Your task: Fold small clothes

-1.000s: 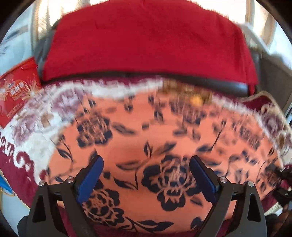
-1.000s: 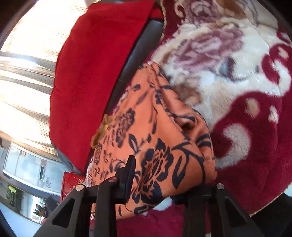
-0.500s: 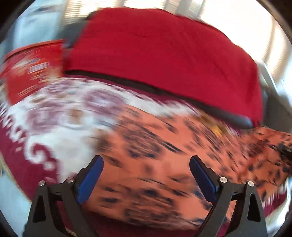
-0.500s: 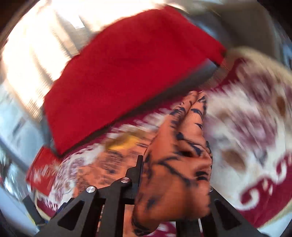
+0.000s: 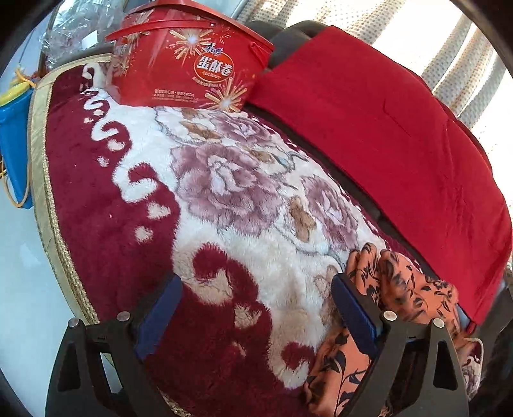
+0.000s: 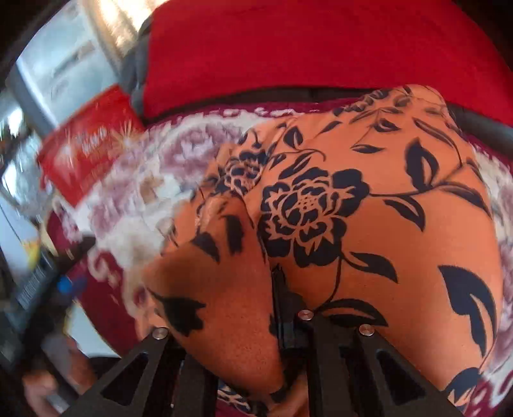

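Hanging over a plush floral blanket (image 5: 243,224), the left gripper (image 5: 253,308) is seen with its blue-padded fingers (image 5: 157,308) spread wide and nothing held between them. Only maroon and cream pile is framed by the gap. The orange garment with a dark floral print (image 5: 394,288) is found at the lower right of the left wrist view, bunched and lying on the blanket, just beside and partly behind the right-hand finger of that gripper; whether cloth and finger touch cannot be told. A red cushion (image 5: 384,128) is laid along the far edge of the blanket, and a red gift box printed with fireworks and Chinese characters (image 5: 186,67) is stood at the blanket's far left corner, touching the cushion's end. A blue container (image 5: 12,144) is seen off the blanket's left border, and crumpled clear plastic (image 5: 64,29) lies behind the box.

In the right wrist view the right gripper (image 6: 275,324) is closed down on the orange garment (image 6: 368,208): the fingers are drawn close together and a thick fold of fabric is pinched between them, bulging over the left finger and draped outward to the right. Most of that view is filled by the cloth, which is spread above the blanket (image 6: 134,179). The red cushion (image 6: 304,45) and the blurred red box (image 6: 86,147) are seen beyond it.
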